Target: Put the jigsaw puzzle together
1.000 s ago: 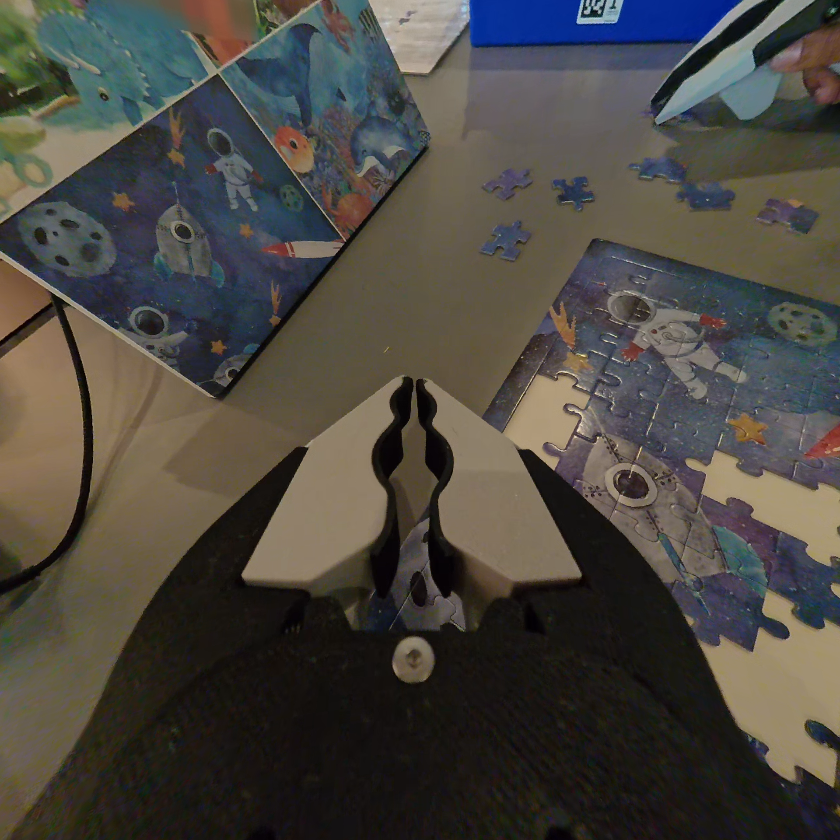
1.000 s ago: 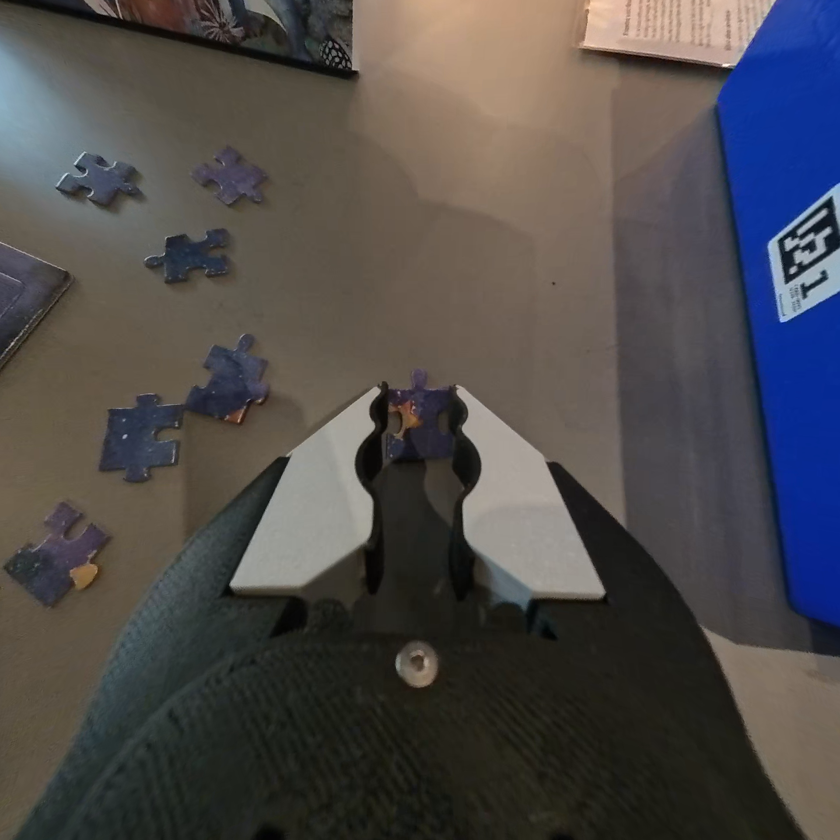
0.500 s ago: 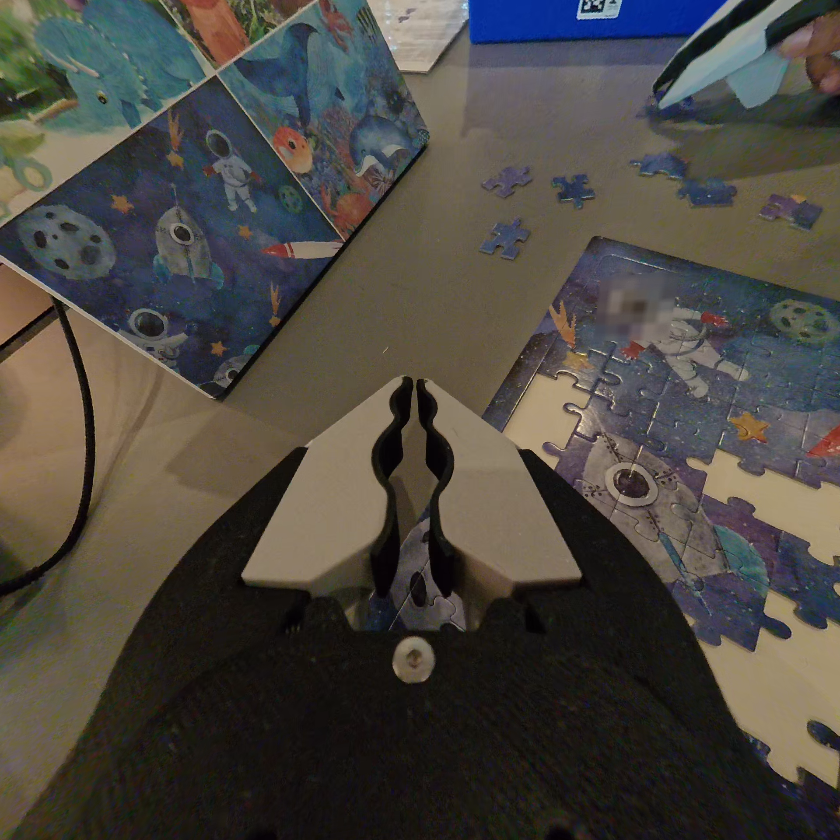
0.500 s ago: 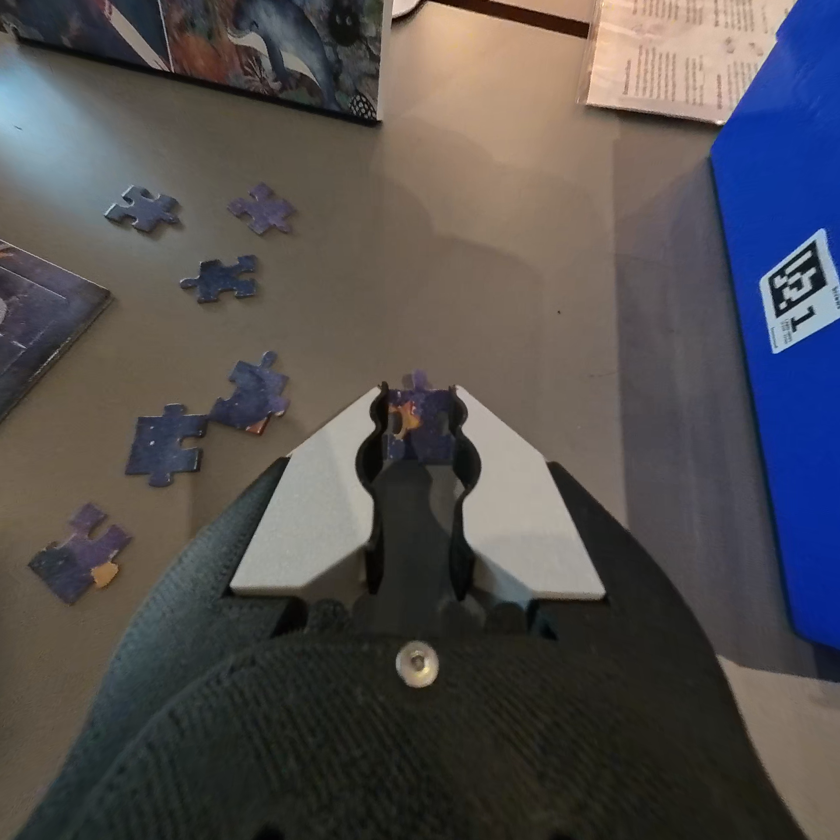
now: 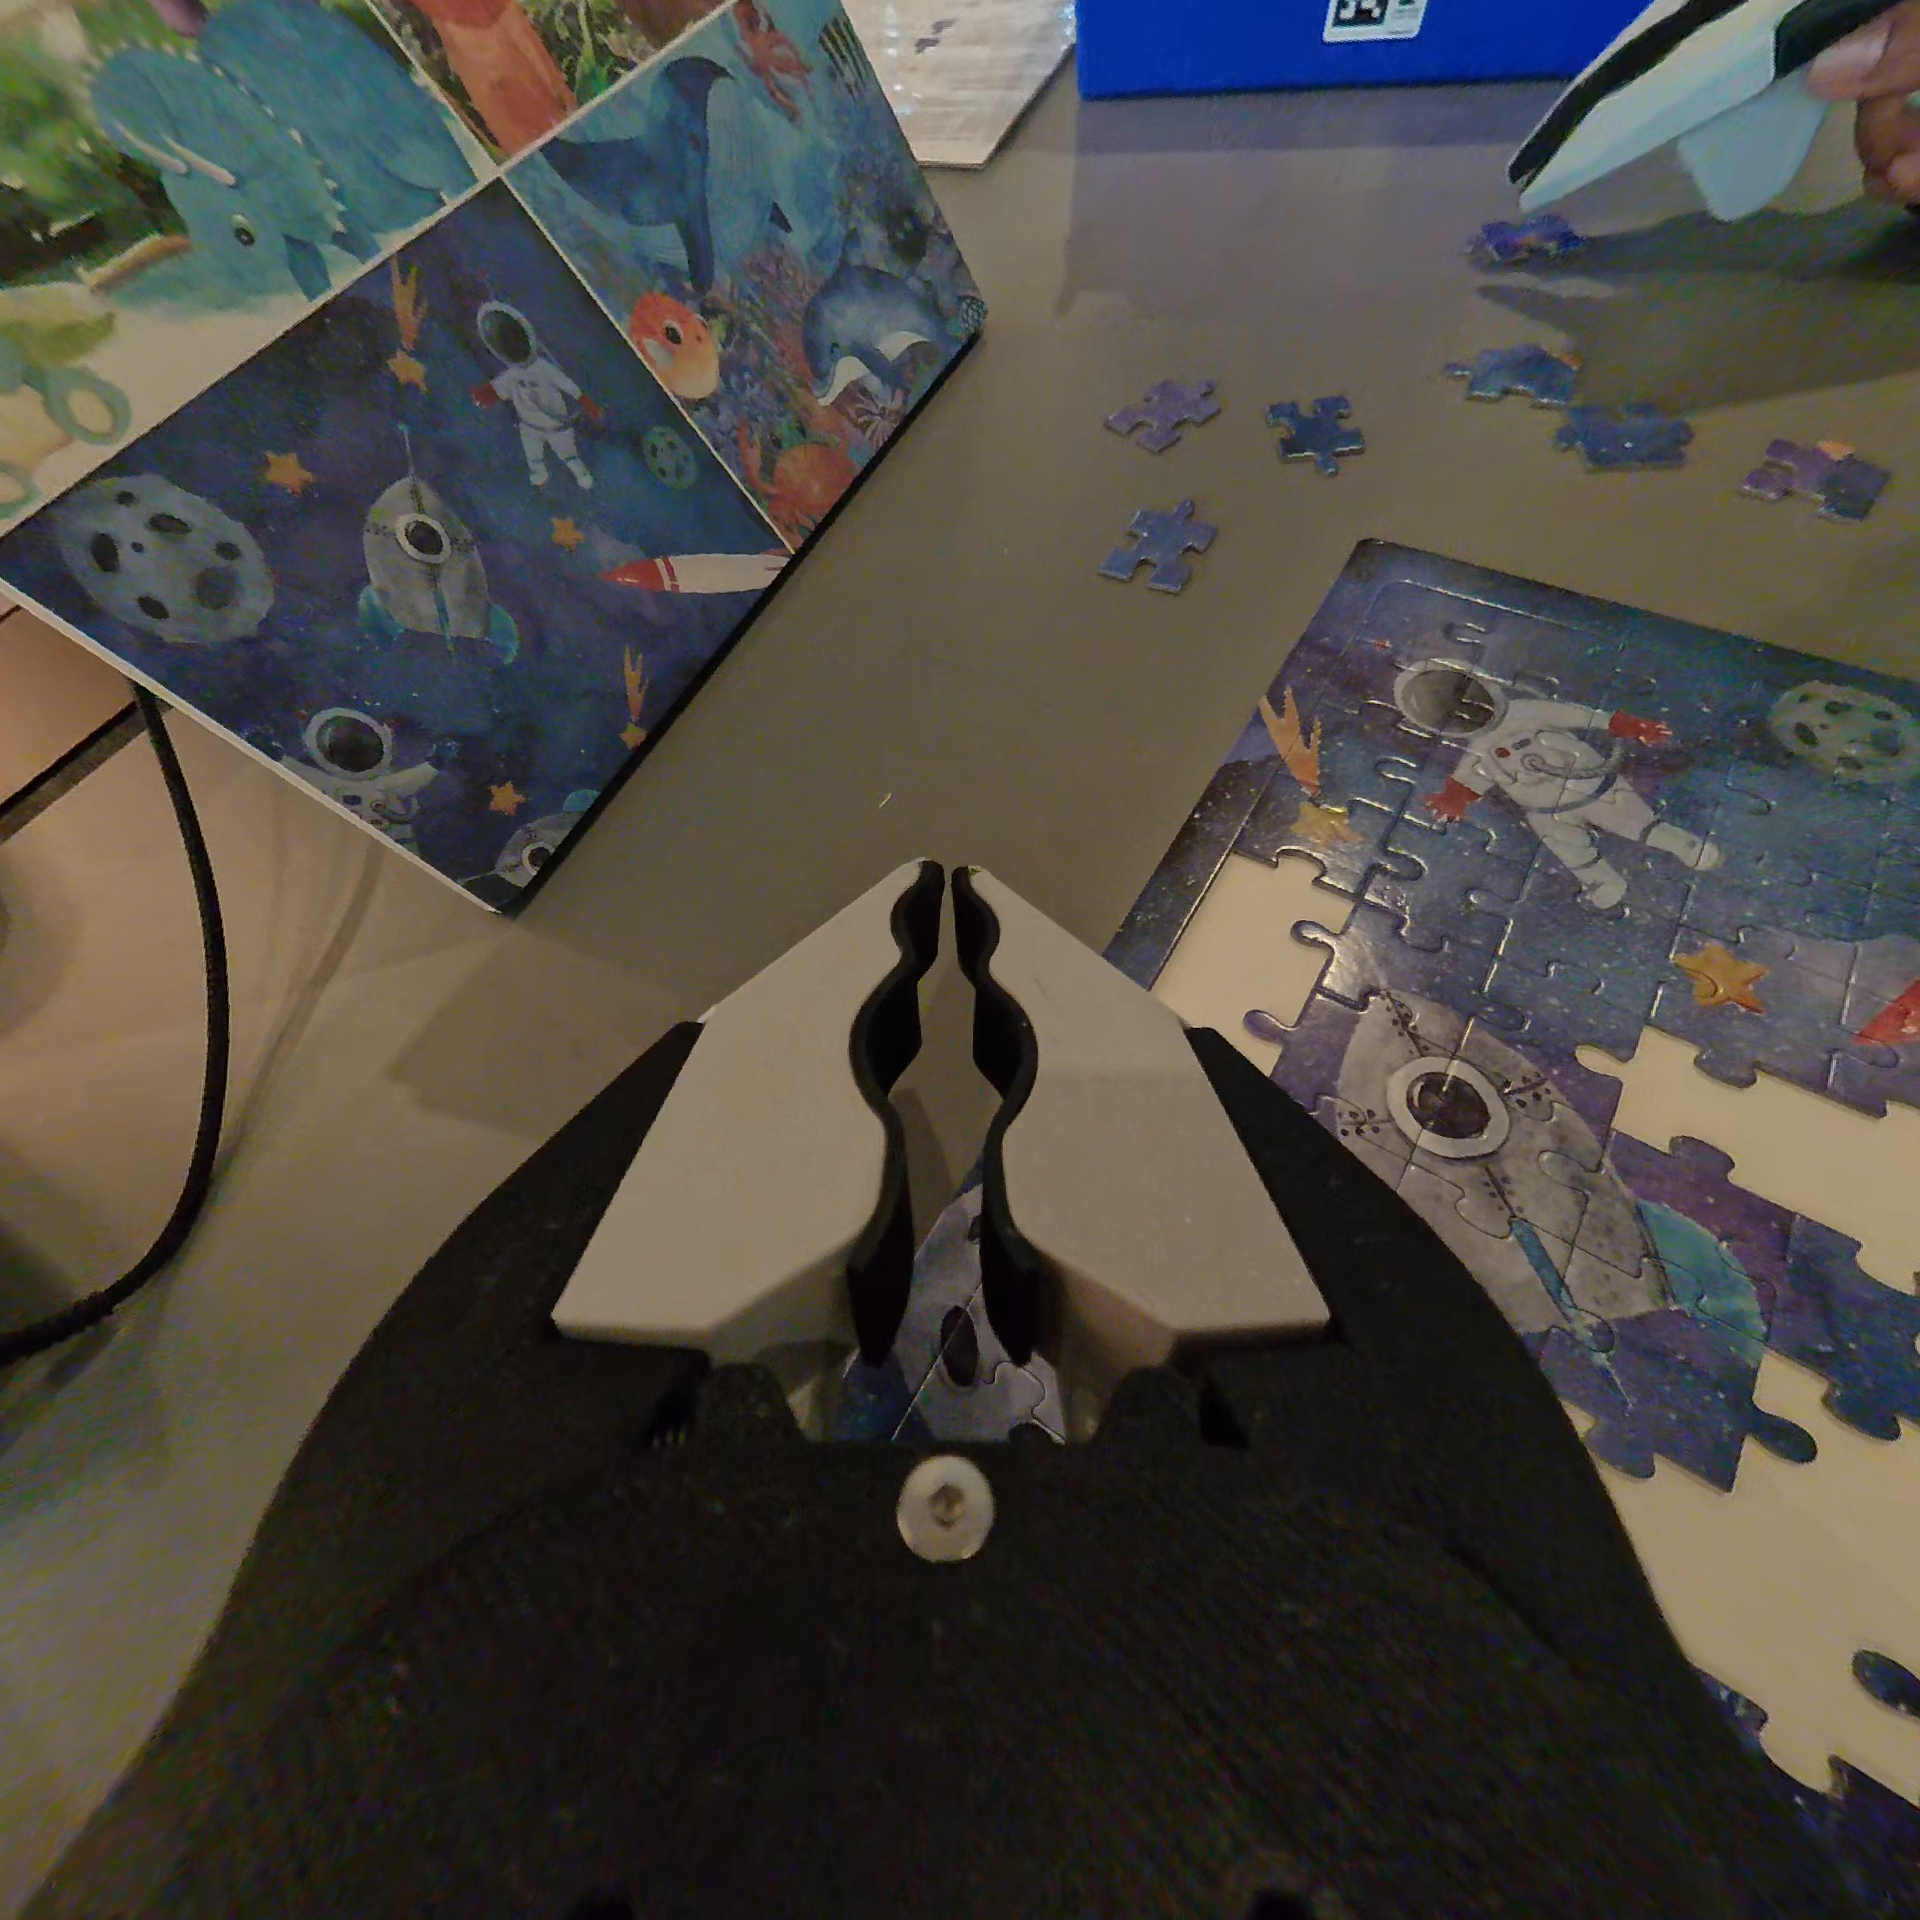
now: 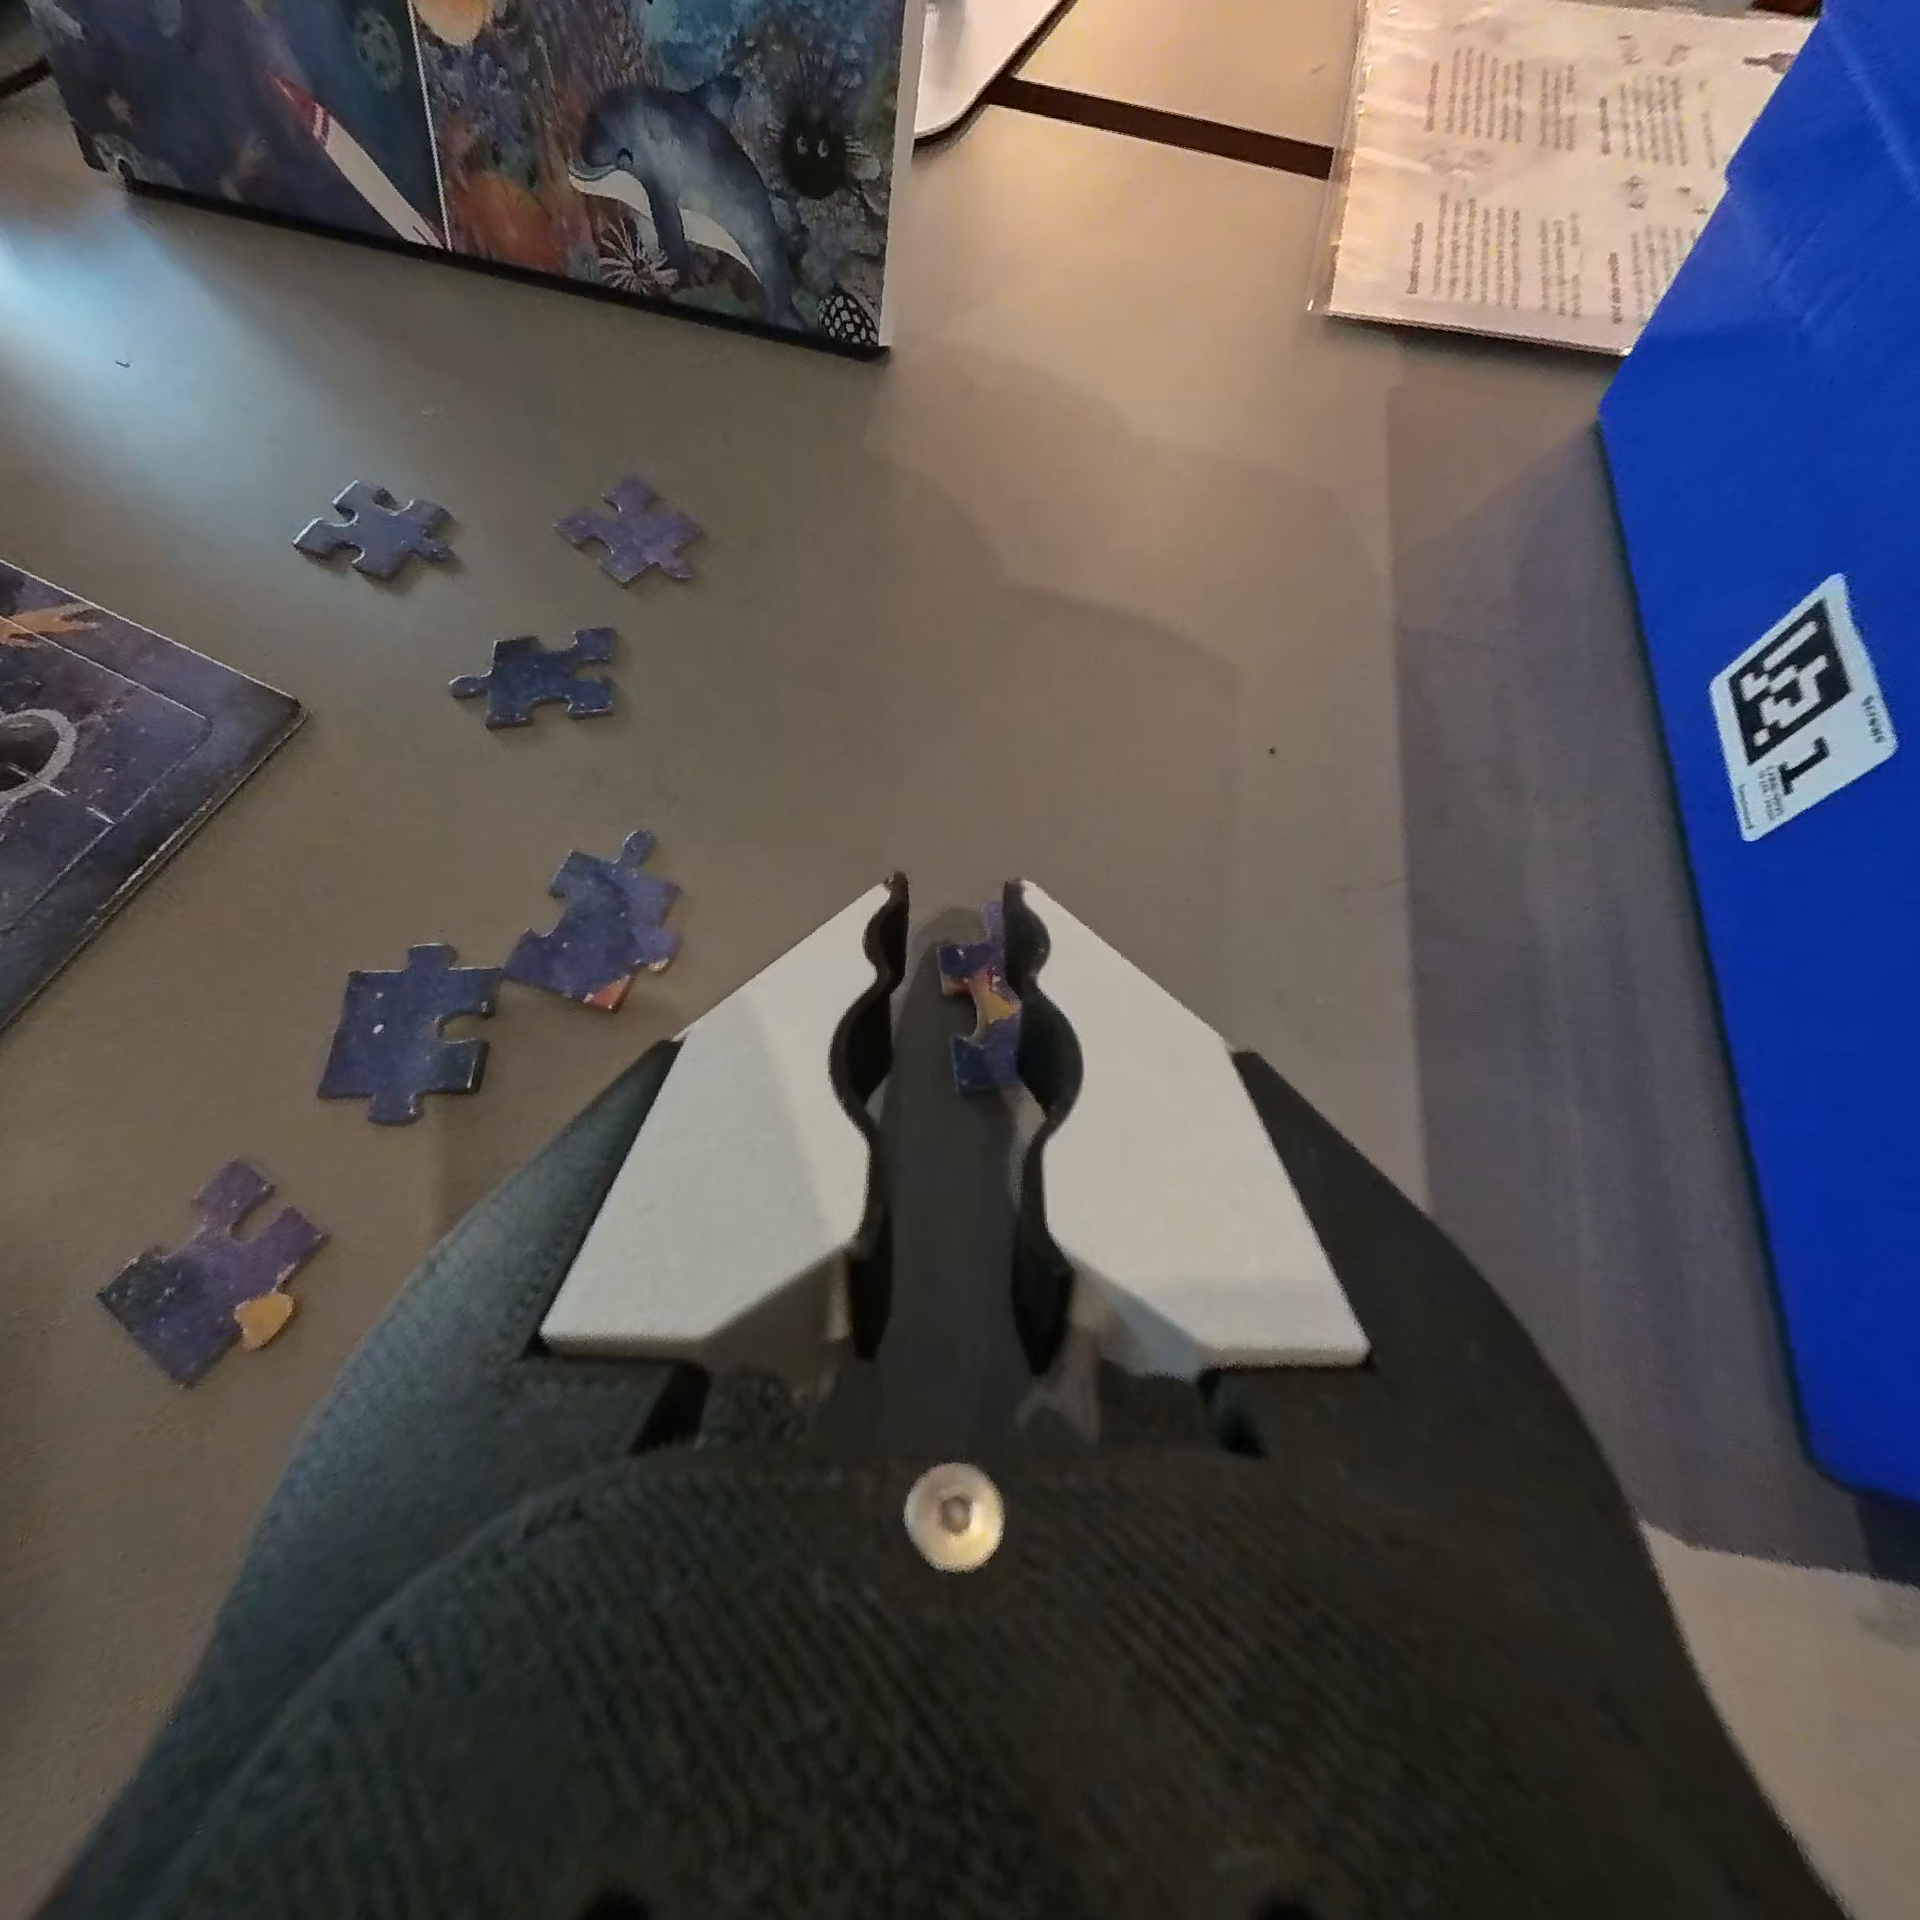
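A tilted puzzle piece (image 6: 982, 1006) leans against the right-hand fingers (image 6: 1132, 1091).

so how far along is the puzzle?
Partly done: the puzzle board has its top rows, astronaut and rocket assembled, with bare cream gaps on the left edge and lower right. In hand: the right gripper holds one piece, tilted against one finger. The left gripper is shut and empty. Left: six loose pieces on the table.

Coded sticker (image 6: 1801, 708) on blue box (image 6: 1766, 935); printed sheet (image 6: 1527, 177).
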Demonstrator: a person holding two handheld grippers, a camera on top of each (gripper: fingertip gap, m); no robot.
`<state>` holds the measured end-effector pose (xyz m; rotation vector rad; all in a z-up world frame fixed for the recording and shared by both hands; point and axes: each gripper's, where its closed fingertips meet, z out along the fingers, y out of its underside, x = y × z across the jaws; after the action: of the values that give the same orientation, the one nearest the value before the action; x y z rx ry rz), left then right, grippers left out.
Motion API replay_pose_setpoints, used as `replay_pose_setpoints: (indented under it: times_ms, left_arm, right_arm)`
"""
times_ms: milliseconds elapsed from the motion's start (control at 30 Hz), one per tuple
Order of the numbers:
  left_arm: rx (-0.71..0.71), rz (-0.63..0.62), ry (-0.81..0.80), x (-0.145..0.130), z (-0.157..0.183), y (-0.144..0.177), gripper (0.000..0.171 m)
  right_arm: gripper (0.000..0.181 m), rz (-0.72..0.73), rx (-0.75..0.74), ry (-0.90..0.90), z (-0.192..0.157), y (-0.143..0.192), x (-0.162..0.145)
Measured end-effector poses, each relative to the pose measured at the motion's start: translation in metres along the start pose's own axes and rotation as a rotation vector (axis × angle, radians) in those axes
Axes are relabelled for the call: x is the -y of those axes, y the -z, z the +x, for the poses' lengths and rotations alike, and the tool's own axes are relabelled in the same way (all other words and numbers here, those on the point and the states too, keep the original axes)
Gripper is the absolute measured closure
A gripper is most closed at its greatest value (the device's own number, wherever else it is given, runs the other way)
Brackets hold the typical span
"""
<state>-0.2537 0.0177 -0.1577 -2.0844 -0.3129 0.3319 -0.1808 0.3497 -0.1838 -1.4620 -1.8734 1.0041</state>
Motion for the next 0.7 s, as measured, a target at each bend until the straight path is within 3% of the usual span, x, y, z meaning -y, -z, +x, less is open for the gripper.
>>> replay_pose_setpoints:
  times_ms: [700]
  left_arm:
    - [0.000,-0.013,-0.001,-0.003,0.000,-0.002,0.171]
  right_arm:
    - [0.155,0.155,-0.150,0.010,0.025,0.020,0.022]
